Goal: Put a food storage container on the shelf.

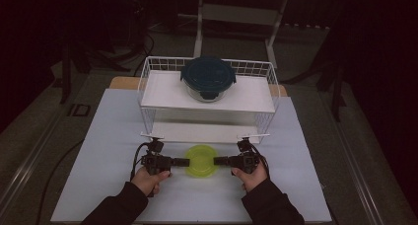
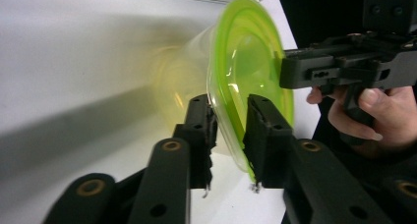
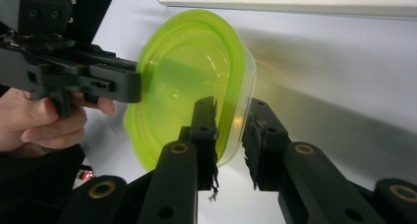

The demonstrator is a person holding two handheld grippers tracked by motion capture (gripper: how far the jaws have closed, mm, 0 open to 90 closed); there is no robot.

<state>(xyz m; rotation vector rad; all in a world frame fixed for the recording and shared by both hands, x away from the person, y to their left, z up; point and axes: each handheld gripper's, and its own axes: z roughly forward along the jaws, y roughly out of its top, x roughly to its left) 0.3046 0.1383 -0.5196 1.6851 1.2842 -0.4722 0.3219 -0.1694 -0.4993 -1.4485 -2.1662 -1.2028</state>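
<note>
Surface: pale sheet, everything sits on it.

Rack: white wire frame, 2 shelves, at the far side of the surface. Front feet sit just behind the tongs.

Bowl: glass, dark blue clip lid, on the rack's top shelf, roughly centred.

Tub: clear, yellow-green lid on, on the surface just in front of the rack's lower shelf, between the 2 tongs. Lid edge is what both tongs go for.

Left tongs: come in level from the tub's left, hand behind them. In the left gripper view the lid rim runs between the 2 jaws; both pads sit against it, 1 on top of the lid, 1 under the rim by the tub wall. Reads as gripping the tub's edge.

Right tongs: mirror of that, level from the tub's right. In the right gripper view the near jaw lies on the lid, the other jaw is outside the clear wall; rim between them. A sliver of gap shows at the outer pad, so contact there is not certain, but it looks clamped on the tub's edge.

Both sleeves are dark.
</note>
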